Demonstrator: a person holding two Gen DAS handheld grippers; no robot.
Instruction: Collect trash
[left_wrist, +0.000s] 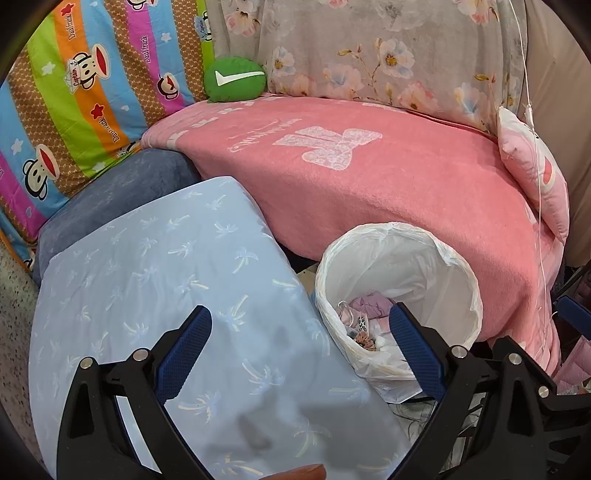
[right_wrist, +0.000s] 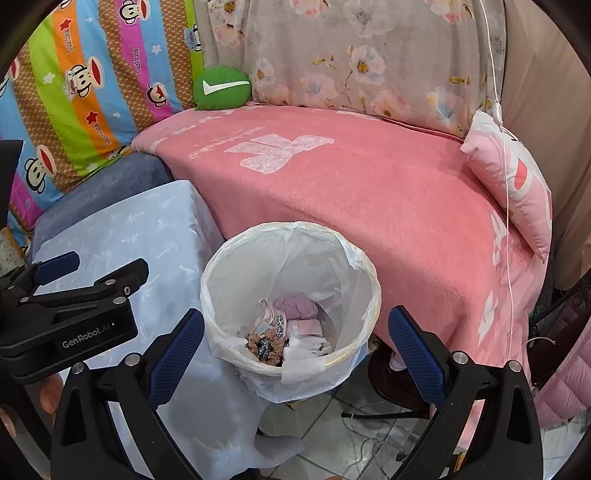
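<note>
Both grippers are up over the bin area, and both are spread wide. The left gripper has its two blue-padded fingers far apart with nothing between them, touching nothing; one finger sits above the pale blue cushion, the other above the bin's near rim. The right gripper is just as wide, empty too, its fingers framing the trash bin on either side without contact. From the right wrist view, the left gripper shows at the left edge, over that blue cushion.

Now the bin: one round bin, lined with one white plastic bag, standing on the tiled floor between the blue cushion and the pink blanket. The trash lies at the bottom of it, a small heap: a lilac crumpled piece, a patterned orange-and-black scrap, some white and pink bits. The exact number of pieces cannot be told.

Count the rest: one green round cushion with a white tick at the back, one pink pillow on the blanket's right end, one thin white cord hanging across it.
</note>
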